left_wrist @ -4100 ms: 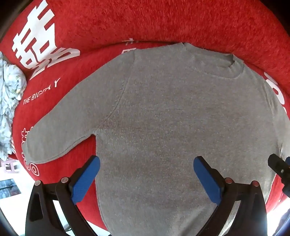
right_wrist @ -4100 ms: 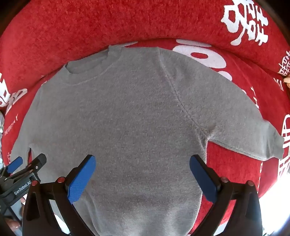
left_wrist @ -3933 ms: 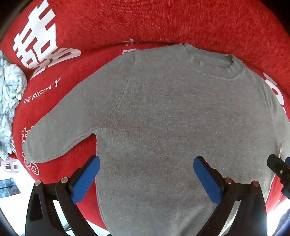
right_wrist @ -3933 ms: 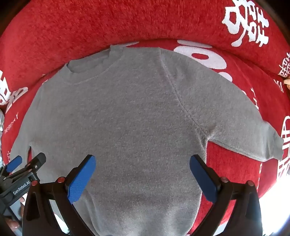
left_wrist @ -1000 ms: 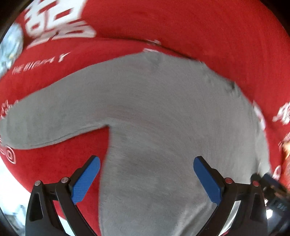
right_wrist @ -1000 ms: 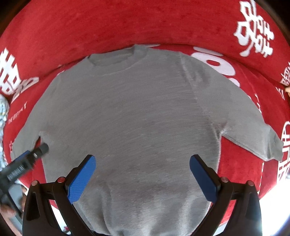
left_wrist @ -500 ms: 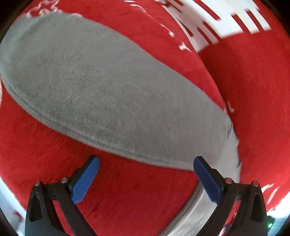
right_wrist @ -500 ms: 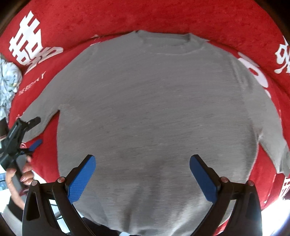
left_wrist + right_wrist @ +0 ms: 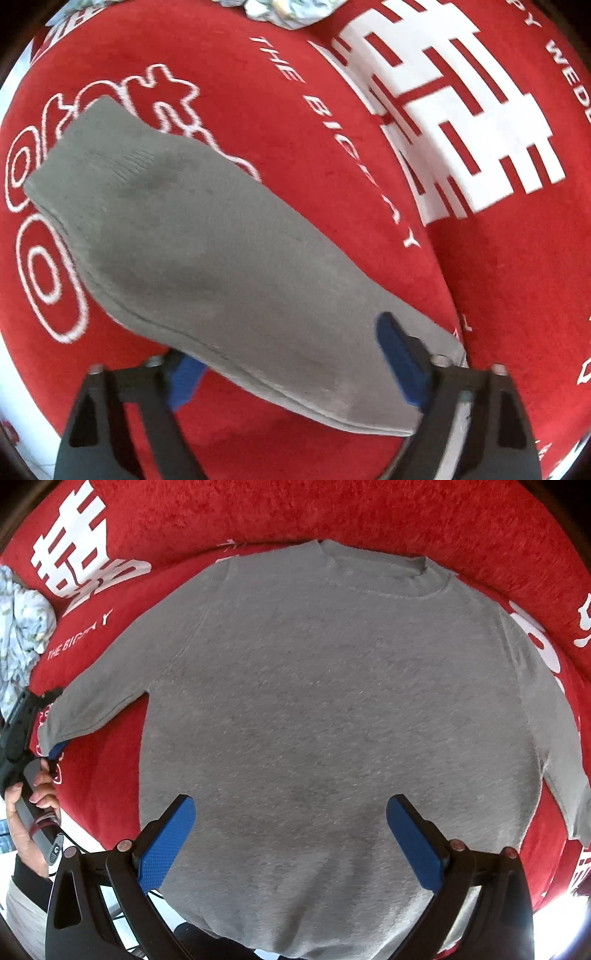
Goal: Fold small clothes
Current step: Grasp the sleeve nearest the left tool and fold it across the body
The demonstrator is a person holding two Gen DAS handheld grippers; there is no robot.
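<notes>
Grey sweater [image 9: 332, 709] lies flat, front up, on the red blanket [image 9: 332, 517], collar toward the blanket's raised back edge, and the right gripper [image 9: 291, 834] hangs over its lower middle with both blue pads wide apart, touching nothing. From the left wrist, the left gripper [image 9: 295, 362] straddles the sweater's sleeve [image 9: 207, 254] near the cuff, its jaws just closing in, one pad under the sleeve's edge and one on top, not yet pressed together.

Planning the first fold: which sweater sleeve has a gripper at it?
The sleeve beside the floral cloth; the left gripper straddles it. The opposite sleeve lies alone.
</notes>
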